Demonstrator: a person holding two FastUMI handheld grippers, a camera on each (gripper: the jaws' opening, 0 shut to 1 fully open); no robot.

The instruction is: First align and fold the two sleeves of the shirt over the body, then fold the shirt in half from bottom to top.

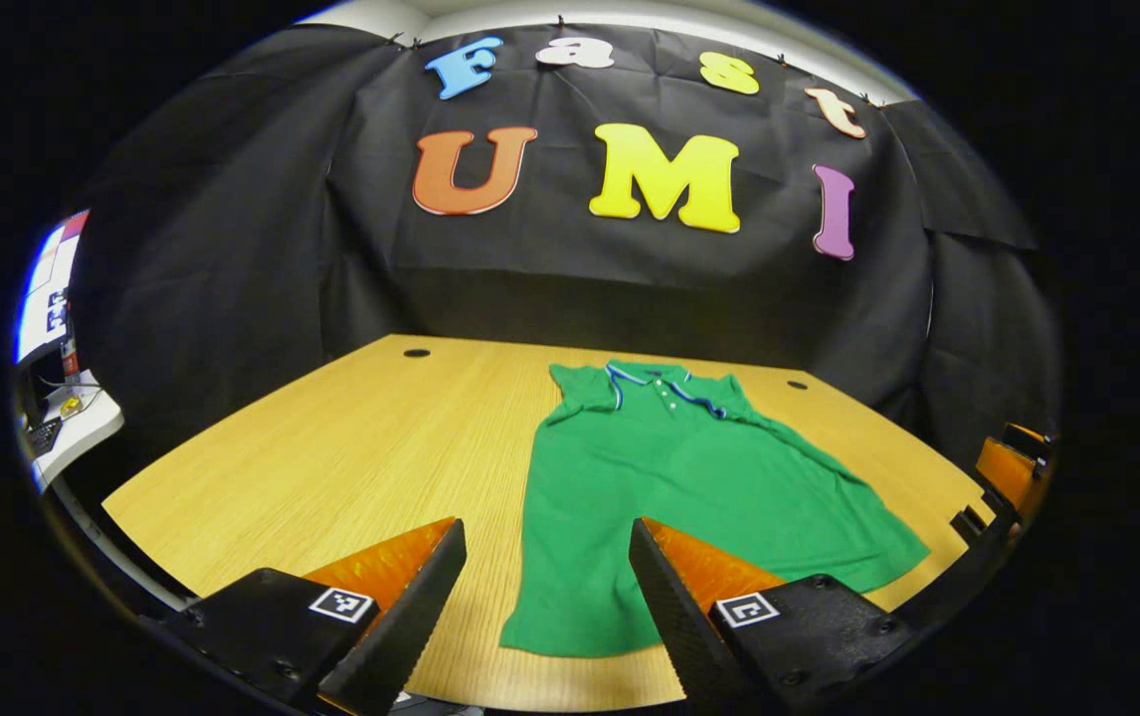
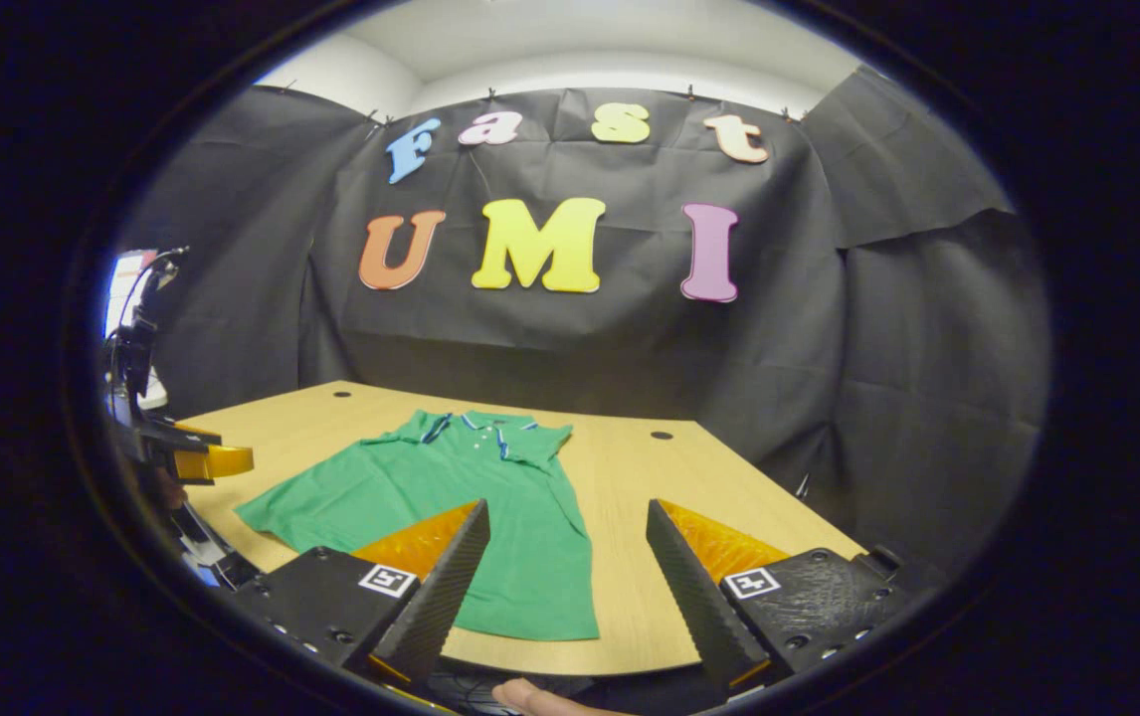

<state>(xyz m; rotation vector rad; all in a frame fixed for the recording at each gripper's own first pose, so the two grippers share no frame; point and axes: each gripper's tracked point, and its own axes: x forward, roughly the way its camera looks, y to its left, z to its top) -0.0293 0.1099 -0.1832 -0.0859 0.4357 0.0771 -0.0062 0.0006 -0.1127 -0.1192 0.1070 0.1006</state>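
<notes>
A green polo shirt (image 1: 689,477) lies flat on the wooden table (image 1: 351,467), collar toward the back wall, both short sleeves tucked in over the body. My left gripper (image 1: 545,532) hovers open above the shirt's near hem, nothing between its fingers. In the right gripper view the same shirt (image 2: 471,497) lies left of centre on the table (image 2: 650,497). My right gripper (image 2: 565,512) stands open over the shirt's near right corner, holding nothing. The left gripper (image 2: 182,452) shows far off at the left edge of that view, and the right gripper (image 1: 1008,467) at the right edge of the left gripper view.
Black cloth walls close the back and sides of the table. Round cable holes (image 1: 417,353) sit near the table's far edge. A desk with equipment (image 1: 63,418) stands outside the booth at the left. A fingertip (image 2: 530,696) shows at the bottom of the right gripper view.
</notes>
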